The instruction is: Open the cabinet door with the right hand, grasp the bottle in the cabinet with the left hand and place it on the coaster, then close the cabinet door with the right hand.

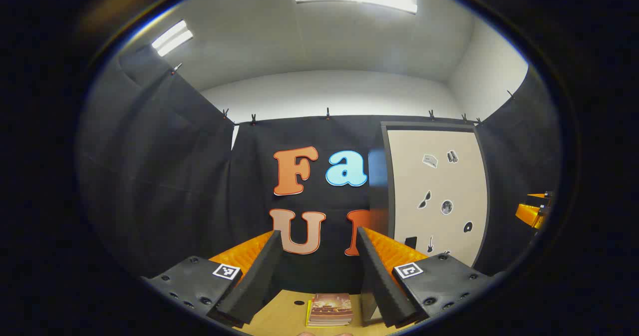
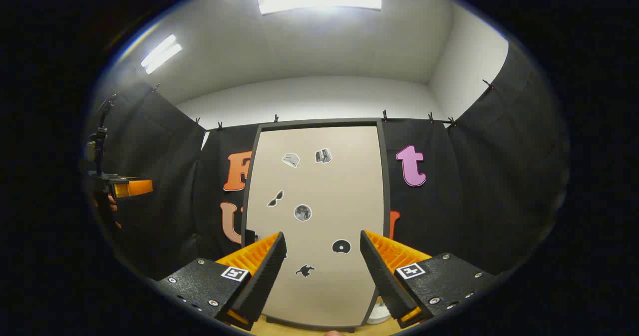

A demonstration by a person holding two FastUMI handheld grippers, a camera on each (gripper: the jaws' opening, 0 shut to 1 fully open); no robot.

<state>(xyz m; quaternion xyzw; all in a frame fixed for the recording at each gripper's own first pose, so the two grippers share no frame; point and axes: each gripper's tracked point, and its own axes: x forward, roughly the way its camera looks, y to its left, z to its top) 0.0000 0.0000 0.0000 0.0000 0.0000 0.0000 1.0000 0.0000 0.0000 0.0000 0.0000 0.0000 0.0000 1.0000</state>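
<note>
Cabinet door shown closed, faced by the unclenched, empty right gripper; left gripper likewise spread above the desk. Bottle presumably hidden inside; every step is judged outstanding.

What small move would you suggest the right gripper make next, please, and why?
Probably ease the right gripper forward toward the beige cabinet door with small stickers, seeking its edge or handle. The door looks closed, so the bottle stays hidden behind it. The right gripper's jaws stand open and empty, facing the door, apart from it. The left gripper is open too, above the wooden table.
</note>
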